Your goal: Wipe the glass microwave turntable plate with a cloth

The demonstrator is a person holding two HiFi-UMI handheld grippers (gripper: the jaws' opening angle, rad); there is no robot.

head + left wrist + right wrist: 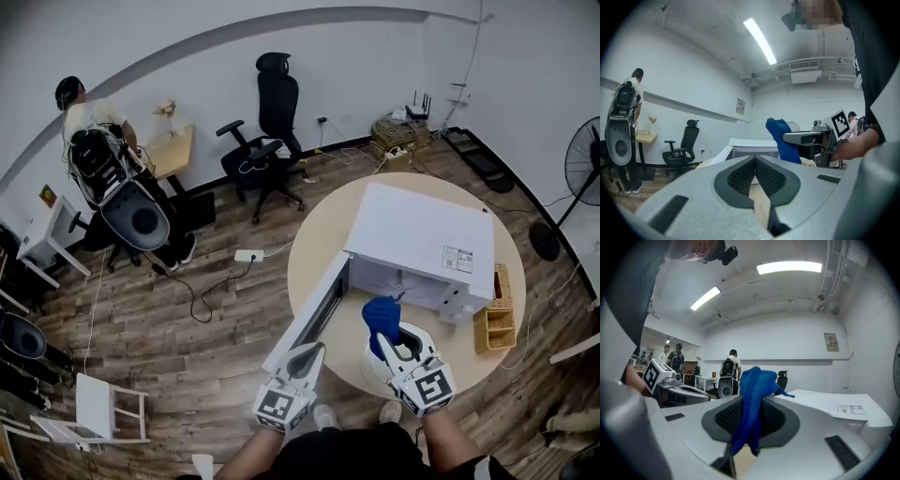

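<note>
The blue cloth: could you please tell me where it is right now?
In the head view, the blue cloth is clamped in the right gripper, right of centre, in front of the open microwave on the round table.

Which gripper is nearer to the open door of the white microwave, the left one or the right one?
Left. The left gripper sits right beside the door at its free end; the right gripper, shut on the blue cloth, is farther right, before the opening of the microwave.

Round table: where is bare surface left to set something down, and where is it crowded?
Bare: the table strip left of the microwave, beyond its door; the rim below the basket. Crowded: before the microwave, around the right hand-held gripper.
</note>
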